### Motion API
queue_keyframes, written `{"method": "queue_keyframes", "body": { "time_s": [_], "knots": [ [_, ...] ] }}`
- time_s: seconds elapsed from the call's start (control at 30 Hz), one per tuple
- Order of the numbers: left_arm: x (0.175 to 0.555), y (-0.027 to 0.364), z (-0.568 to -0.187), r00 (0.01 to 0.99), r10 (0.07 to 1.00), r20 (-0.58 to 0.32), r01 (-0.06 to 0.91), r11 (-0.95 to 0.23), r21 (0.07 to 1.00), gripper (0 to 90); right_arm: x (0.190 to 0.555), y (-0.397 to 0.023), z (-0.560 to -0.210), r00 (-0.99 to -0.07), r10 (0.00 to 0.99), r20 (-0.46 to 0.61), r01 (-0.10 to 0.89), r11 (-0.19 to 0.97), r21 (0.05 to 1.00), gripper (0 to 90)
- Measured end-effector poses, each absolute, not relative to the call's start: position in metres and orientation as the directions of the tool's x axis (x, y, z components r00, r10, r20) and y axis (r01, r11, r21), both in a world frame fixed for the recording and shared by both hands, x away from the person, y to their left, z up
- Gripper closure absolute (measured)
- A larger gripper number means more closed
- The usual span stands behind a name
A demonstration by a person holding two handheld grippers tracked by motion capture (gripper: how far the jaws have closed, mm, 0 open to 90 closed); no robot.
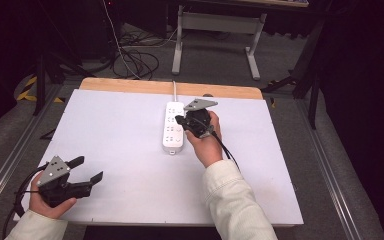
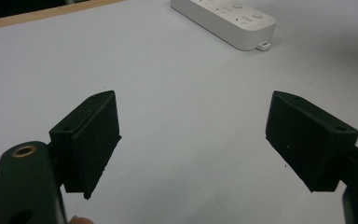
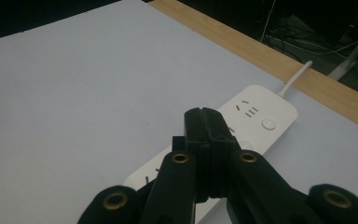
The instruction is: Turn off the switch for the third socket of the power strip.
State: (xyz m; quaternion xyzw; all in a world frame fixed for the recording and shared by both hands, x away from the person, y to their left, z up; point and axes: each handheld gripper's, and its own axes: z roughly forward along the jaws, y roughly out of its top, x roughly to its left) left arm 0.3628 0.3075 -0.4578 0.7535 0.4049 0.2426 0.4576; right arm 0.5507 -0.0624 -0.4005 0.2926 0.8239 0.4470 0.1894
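A white power strip (image 1: 173,127) lies lengthwise at the middle of the white table top (image 1: 120,130), its cord running off the far edge. My right gripper (image 1: 180,120) hovers just above the strip's middle, coming in from its right side. In the right gripper view its jaws are pressed flat together (image 3: 203,116) with nothing between them, and the strip (image 3: 263,116) lies right under the tips. My left gripper (image 1: 87,169) rests at the near left corner, pointing right, jaws wide apart and empty (image 2: 193,135). The strip's near end (image 2: 233,18) sits far ahead of it.
A wooden strip (image 1: 130,86) borders the table's far edge. Beyond it stand a white desk frame (image 1: 215,30) and loose cables (image 1: 135,60) on the floor. A metal rail (image 1: 330,170) runs along the table's right side.
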Motion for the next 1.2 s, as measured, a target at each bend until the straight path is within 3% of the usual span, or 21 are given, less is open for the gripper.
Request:
{"method": "queue_keyframes", "body": {
  "time_s": [0.13, 0.37, 0.6, 1.2],
  "knots": [
    [0.363, 0.307, -0.458, 0.555, 0.832, -0.005, 0.389, -0.254, 0.886, 18.1, 0.549, -0.065, -0.398, -0.760, 0.648, -0.049, 0.310, 0.428, 0.849, 88.6],
    [0.363, 0.309, -0.457, 0.551, 0.834, -0.003, 0.384, -0.251, 0.888, 18.1, 0.542, -0.072, -0.389, -0.755, 0.654, -0.047, 0.297, 0.404, 0.865, 61.8],
    [0.363, 0.307, -0.458, 0.557, 0.831, 0.000, 0.387, -0.259, 0.885, 18.1, 0.524, -0.086, -0.374, -0.761, 0.647, -0.038, 0.286, 0.388, 0.876, 47.6],
    [0.359, 0.304, -0.454, 0.555, 0.832, -0.009, 0.379, -0.243, 0.893, 17.8, 0.471, -0.146, -0.372, -0.778, 0.628, 0.017, 0.301, 0.347, 0.888, 39.0]
  ]
}}
